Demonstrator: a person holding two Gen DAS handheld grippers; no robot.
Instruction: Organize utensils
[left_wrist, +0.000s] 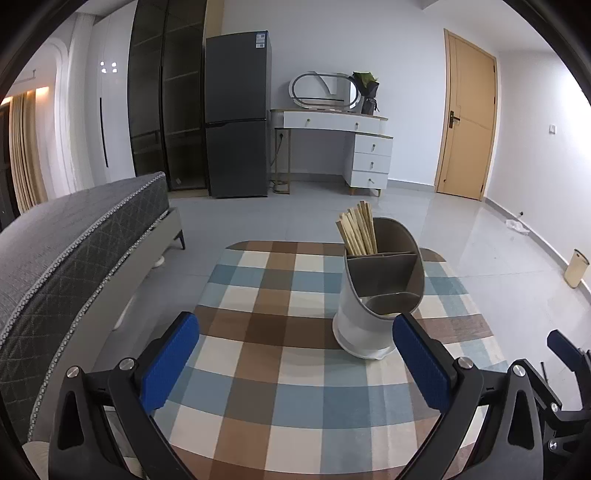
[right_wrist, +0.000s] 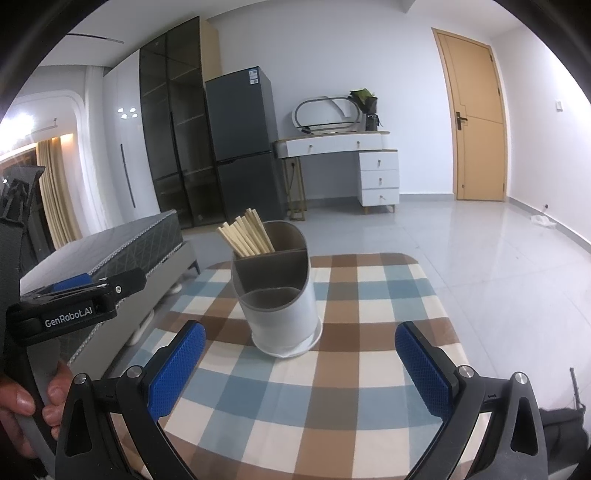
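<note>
A white utensil holder (left_wrist: 364, 325) (right_wrist: 282, 317) with a grey divided insert stands on the checked tablecloth (left_wrist: 280, 369) (right_wrist: 314, 387). Several wooden chopsticks (left_wrist: 357, 229) (right_wrist: 245, 233) lean in its far compartment; the other compartments look empty. My left gripper (left_wrist: 295, 332) is open with nothing between its blue pads, and the holder stands just left of its right fingertip. My right gripper (right_wrist: 301, 343) is open and empty too, with the holder just beyond the gap between its fingers. The left gripper's body (right_wrist: 74, 302) shows at the left of the right wrist view, held by a hand (right_wrist: 33, 398).
A grey bed (left_wrist: 66, 251) (right_wrist: 122, 243) runs along the table's left side. Beyond the table lie a tiled floor, a dark fridge (left_wrist: 236, 125), a white dressing table (left_wrist: 343, 147) and a wooden door (left_wrist: 467, 122). A cream bin (left_wrist: 576, 267) stands by the right wall.
</note>
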